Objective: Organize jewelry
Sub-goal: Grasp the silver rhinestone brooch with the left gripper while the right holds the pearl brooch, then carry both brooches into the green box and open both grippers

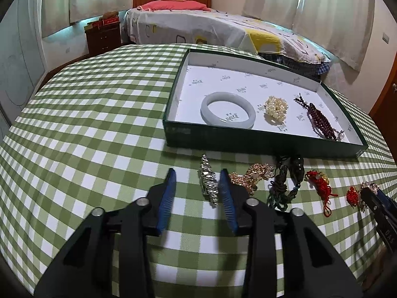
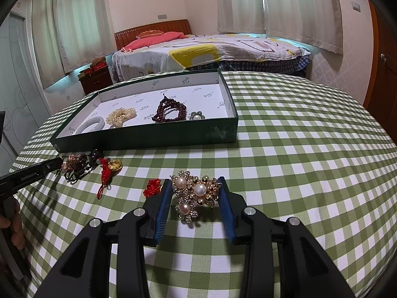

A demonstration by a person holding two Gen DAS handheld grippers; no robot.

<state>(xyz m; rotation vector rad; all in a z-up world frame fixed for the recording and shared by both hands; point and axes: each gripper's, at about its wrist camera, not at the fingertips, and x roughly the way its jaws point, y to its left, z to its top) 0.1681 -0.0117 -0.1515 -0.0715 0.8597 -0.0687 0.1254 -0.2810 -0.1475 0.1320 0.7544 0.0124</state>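
Left to right, on the green check tablecloth [image 1: 99, 124]:

- Left gripper [image 1: 198, 173]: jaws apart, low over the cloth. Silver bracelet [image 1: 208, 182] lying lengthwise in the gap, right up against the right-hand pad, clear cloth between it and the left-hand pad. Not clamped.
- Just right of that: gold chain [image 1: 253, 173] in a heap, partly hidden behind the right-hand finger.
- Next: dark green beaded cord [image 1: 282, 186], tangled, touching the gold heap.
- Then a red knot with gold charm [image 1: 320, 181], a little apart from the cord.
- Then a small red knot [image 1: 351, 195], just beside the right gripper's left finger.
- Right gripper [image 2: 194, 180]: jaws closed onto a gold brooch with three pearls [image 2: 196, 193], a pad touching it on each side. Lifted or still on the cloth: cannot tell.

Behind that row, near it but not touching: dark green box [image 1: 248, 141], open, white printed lining. Inside, left to right:
- pale jade bangle [image 1: 204, 110], flat
- pearl cluster [image 1: 276, 109], near the bangle
- dark red bead strand [image 1: 320, 121], bunched
- small pearl flower piece [image 2: 197, 116], against the beads' right end
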